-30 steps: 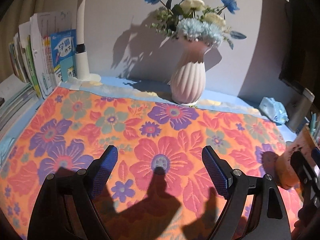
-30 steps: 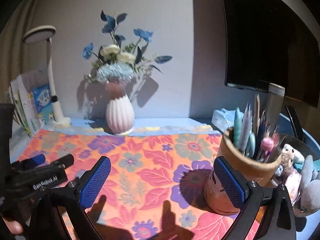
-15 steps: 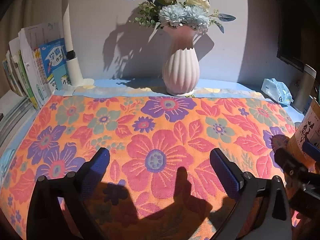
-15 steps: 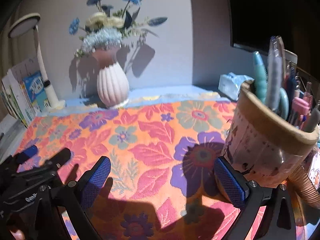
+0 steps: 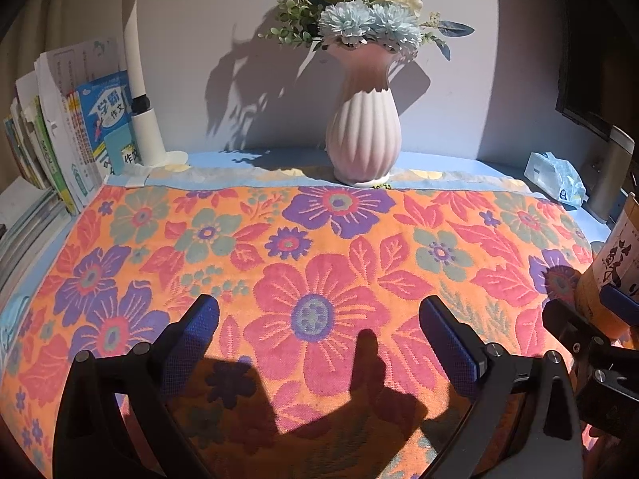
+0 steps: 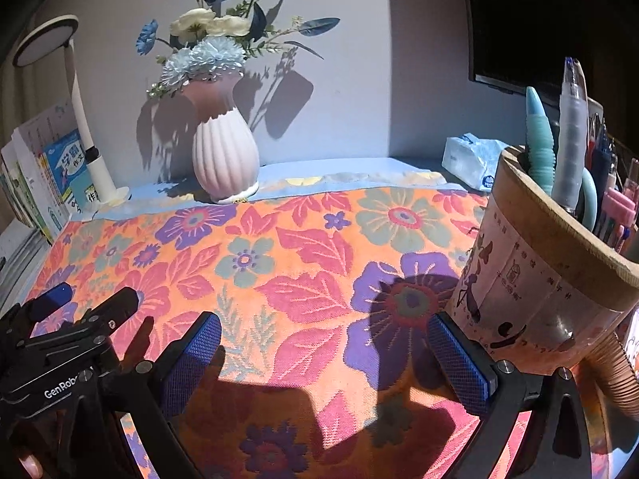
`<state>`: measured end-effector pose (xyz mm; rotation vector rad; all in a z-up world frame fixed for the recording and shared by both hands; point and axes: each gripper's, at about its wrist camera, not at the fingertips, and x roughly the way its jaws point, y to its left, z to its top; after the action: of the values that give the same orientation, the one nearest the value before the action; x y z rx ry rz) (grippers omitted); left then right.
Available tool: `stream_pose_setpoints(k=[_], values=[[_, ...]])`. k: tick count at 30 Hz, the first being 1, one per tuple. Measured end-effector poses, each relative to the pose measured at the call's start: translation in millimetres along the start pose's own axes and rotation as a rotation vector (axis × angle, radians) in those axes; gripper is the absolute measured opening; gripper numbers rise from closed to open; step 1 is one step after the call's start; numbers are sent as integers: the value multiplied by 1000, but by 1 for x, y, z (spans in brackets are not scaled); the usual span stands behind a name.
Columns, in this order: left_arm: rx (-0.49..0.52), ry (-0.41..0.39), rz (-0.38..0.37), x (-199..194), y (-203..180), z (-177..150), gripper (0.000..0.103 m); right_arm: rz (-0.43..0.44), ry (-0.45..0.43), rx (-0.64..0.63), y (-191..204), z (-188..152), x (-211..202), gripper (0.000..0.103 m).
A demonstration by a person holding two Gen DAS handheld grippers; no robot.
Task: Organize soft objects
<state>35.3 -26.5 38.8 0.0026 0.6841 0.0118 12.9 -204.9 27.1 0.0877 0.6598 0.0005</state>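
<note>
An orange towel with red, purple and green flowers [image 5: 319, 247] lies spread flat over the desk; it also shows in the right wrist view [image 6: 303, 271]. My left gripper [image 5: 319, 319] is open and empty, low over the towel's near part. My right gripper [image 6: 325, 339] is open and empty, low over the towel's right side, close to a pen cup. The left gripper shows at the lower left of the right wrist view [image 6: 76, 311]. The right gripper shows at the right edge of the left wrist view [image 5: 587, 319].
A pink ribbed vase [image 5: 363, 139] with flowers stands at the towel's far edge. A white lamp [image 5: 143, 119] and upright books [image 5: 72, 135] are at the left. A tissue pack [image 5: 555, 179] sits at the back right. The wooden pen cup [image 6: 547, 279] stands at the right.
Both grippers have moved down and forward over the towel. The right gripper has come closer to the pen cup. Both stay open.
</note>
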Motion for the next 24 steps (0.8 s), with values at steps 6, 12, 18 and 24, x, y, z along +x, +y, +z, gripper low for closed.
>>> stream_pose_setpoints(k=[6, 12, 18, 24], values=[[-3, 7, -7, 1, 0, -1, 100, -8, 4, -8, 2, 0, 1, 103], [3, 6, -6, 1, -1, 0, 100, -6, 9, -6, 1, 1, 2, 103], [4, 8, -7, 0, -1, 0, 100, -5, 9, -6, 0, 1, 2, 103], [6, 6, -8, 0, -1, 0, 100, -6, 11, -8, 1, 1, 3, 103]])
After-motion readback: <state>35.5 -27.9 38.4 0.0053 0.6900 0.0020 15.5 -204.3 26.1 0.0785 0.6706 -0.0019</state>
